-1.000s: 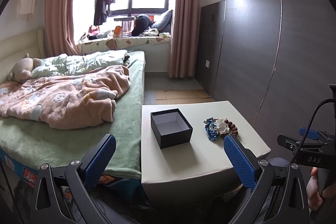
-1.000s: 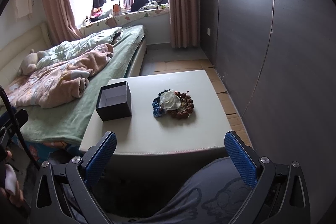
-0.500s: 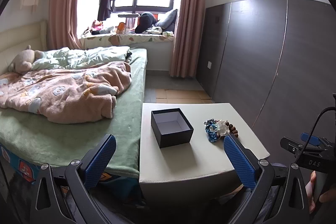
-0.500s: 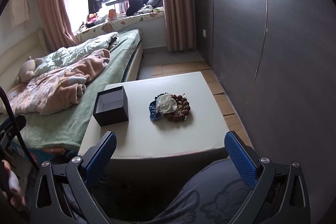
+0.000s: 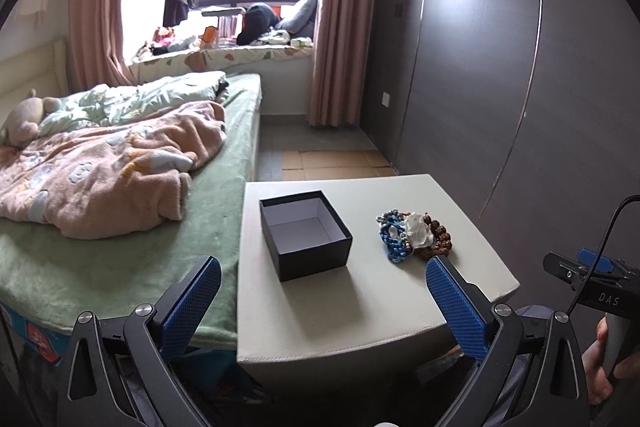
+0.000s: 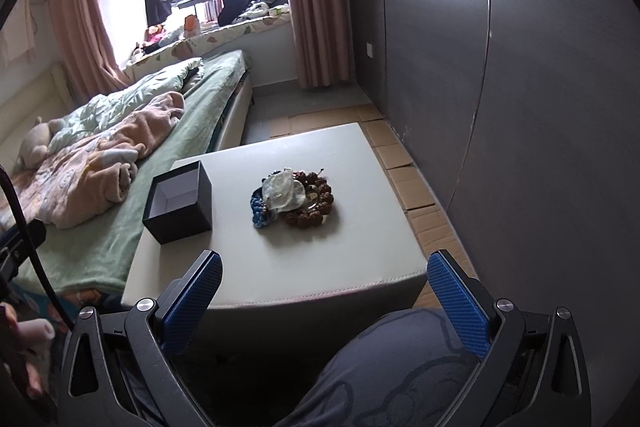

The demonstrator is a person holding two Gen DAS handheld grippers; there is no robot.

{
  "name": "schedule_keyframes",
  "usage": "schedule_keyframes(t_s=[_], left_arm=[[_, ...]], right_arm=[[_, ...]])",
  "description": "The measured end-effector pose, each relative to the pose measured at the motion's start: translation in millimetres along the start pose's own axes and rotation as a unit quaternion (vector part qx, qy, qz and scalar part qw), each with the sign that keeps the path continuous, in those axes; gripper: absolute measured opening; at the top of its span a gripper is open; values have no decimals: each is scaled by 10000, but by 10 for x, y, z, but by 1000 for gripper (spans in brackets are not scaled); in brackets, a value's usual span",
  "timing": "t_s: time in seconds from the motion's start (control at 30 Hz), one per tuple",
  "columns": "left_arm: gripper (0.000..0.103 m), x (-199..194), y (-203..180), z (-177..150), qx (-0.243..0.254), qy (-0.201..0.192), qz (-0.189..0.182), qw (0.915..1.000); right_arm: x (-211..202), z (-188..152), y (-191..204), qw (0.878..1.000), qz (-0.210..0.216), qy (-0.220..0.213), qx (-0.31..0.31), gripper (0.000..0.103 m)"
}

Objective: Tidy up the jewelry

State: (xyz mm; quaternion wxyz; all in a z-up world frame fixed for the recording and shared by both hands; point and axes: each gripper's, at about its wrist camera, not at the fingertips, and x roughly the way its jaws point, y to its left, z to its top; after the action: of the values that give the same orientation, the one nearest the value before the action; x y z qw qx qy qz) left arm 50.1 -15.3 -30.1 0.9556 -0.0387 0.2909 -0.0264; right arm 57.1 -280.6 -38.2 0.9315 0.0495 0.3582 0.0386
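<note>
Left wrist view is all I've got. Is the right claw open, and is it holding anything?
Observer: The right claw is wide open and holds nothing. It hangs off the near edge of the white padded table.
Operator: What's on the floor to the table's right?
Observer: Flattened cardboard lies between the table and the dark wardrobe panels.
Operator: Is the brown bracelet a full loop?
Observer: Yes. The brown wooden bead bracelet forms a closed ring, the clear crystal piece lies over its left side, and the blue bead strand is against it.
</note>
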Motion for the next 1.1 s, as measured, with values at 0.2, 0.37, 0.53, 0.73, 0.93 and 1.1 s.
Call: schedule_keyframes(t_s=[0.2,0.37,0.53,0.73,0.93,1.1], left_arm=[[102,358,-134,76,6,269,-225,9994],[102,655,-295,170,77,425,-513,9977],[96,952,-513,220,233,601,-763,9950],[85,1322,-698,240,375,970,-1007,9895],[73,1740,-827,245,528,1403,-1087,9827],[68,2019,-914,217,715,1698,-1085,9769]], right_arm=[[189,50,-190,9999,22,54,149,103],[411,101,-302,9994,19,233,240,102],[625,108,-389,9984,66,483,272,91],[821,111,-559,9964,232,642,502,85],[1025,110,-699,9927,501,681,855,79],[1281,78,-730,9870,766,796,1171,73]])
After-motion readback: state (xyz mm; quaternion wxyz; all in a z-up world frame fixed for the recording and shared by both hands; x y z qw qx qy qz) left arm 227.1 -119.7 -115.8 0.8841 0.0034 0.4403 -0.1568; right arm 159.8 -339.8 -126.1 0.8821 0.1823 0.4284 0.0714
